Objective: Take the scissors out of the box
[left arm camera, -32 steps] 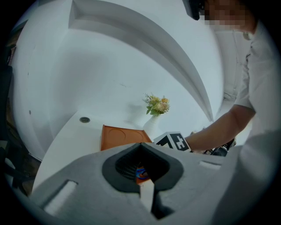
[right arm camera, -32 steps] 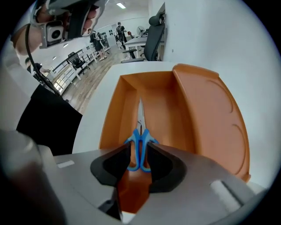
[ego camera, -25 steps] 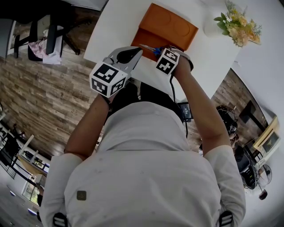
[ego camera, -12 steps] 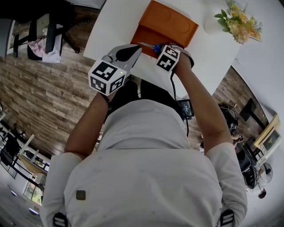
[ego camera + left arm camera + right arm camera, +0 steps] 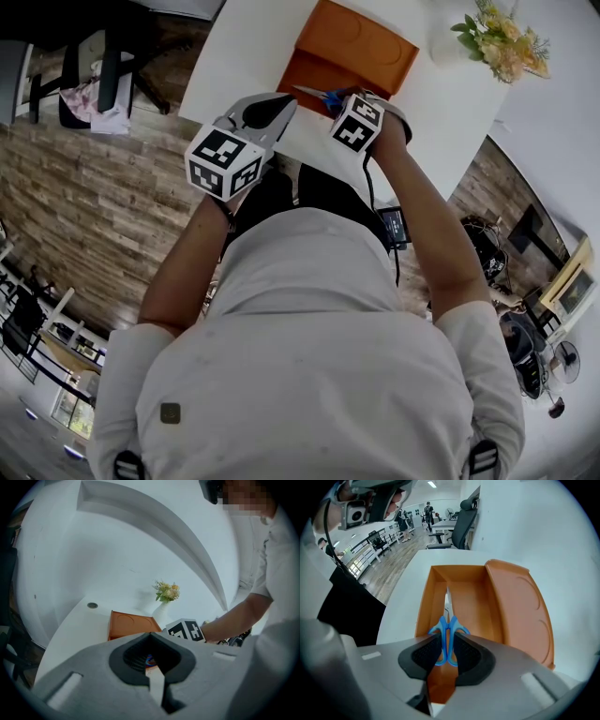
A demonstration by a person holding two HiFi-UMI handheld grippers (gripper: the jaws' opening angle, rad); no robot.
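**White table** [image 5: 239,56]: fills the top of the head view.

**Orange box** [image 5: 476,597]: open, at top centre of the head view. In the right gripper view its lid [image 5: 520,606] adjoins its right side.

**Left gripper** [image 5: 150,635]: left of centre in the head view, over the table, near the box's near left corner. Its 2 jaws meet with nothing between them.

**Right gripper** [image 5: 446,639]: pointed steeply down into the box. Its jaws have just been closing, and the pads now press on the scissors' 2 blue handles.

**Vase of flowers** [image 5: 497,42]: upper right of the head view.

**Scissors** [image 5: 447,627]: inside the box, near its left wall, blades pointing away from the gripper.
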